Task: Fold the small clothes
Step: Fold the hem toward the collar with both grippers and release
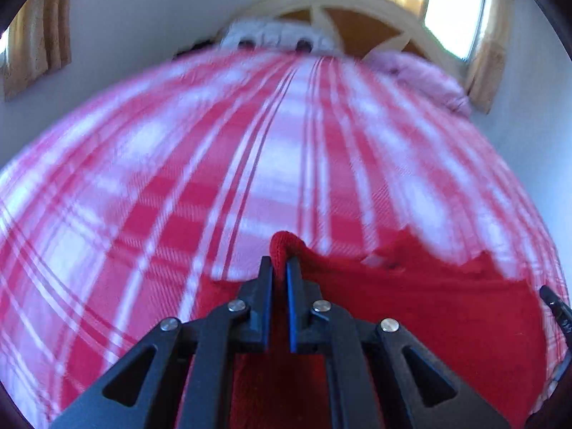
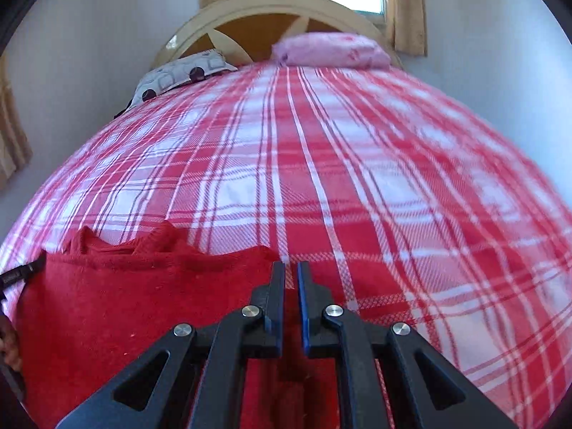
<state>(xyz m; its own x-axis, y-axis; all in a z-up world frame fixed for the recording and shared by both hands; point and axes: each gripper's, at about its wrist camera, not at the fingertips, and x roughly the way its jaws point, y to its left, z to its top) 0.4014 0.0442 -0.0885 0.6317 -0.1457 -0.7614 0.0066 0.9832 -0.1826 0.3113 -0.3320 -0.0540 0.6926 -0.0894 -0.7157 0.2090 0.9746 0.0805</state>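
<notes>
Pinching a bunched corner of the red knit garment (image 1: 411,307) at lower centre, the left gripper (image 1: 280,262) holds firm, while the right gripper (image 2: 291,268) sits nearly pressed together, its hold unclear, over the plaid blanket (image 2: 321,164), so uneven pulling could skew the fold.

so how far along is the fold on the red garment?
Early. Done: red garment is on the plaid bedspread. In hand: left gripper pinches a bunched red knit edge; right gripper sits nearly closed at another edge, grasp unclear. Left: no finished fold visible.
</notes>
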